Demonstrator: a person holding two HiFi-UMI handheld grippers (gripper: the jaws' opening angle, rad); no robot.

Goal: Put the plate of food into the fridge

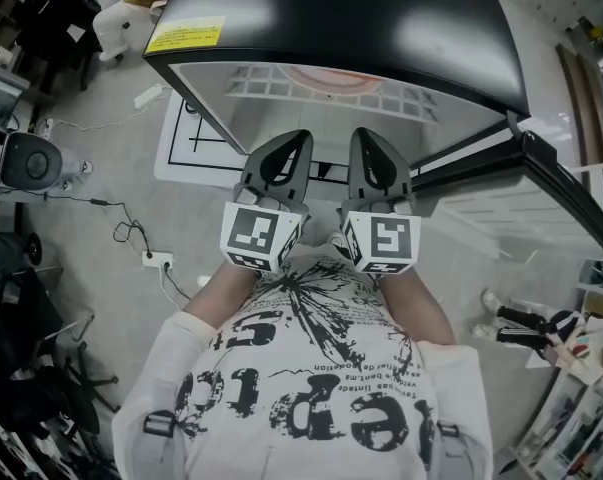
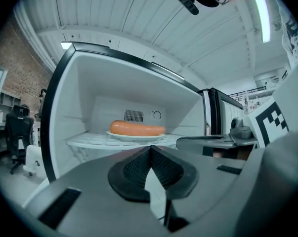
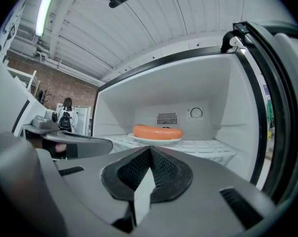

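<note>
The fridge [image 1: 351, 18] stands open in front of me. On its white wire shelf [image 2: 89, 141] rests a white plate [image 2: 137, 137] with a long orange sausage [image 2: 137, 128]; in the right gripper view the sausage [image 3: 157, 131] lies on the plate [image 3: 156, 139] near the back wall. From above the food is a faint reddish patch [image 1: 331, 76]. My left gripper [image 1: 299, 138] and right gripper [image 1: 366, 136] hang side by side just outside the opening. Both are shut, with nothing between the left gripper's [image 2: 150, 148] or the right gripper's [image 3: 149, 149] jaws.
The fridge door [image 1: 571, 198] swings out to the right. On the floor at the left lie a power strip [image 1: 156, 260] with cables and a round black device [image 1: 26, 160]. A white mat [image 1: 186, 143] lies under the fridge. Cluttered shelving [image 1: 581, 348] stands at the right.
</note>
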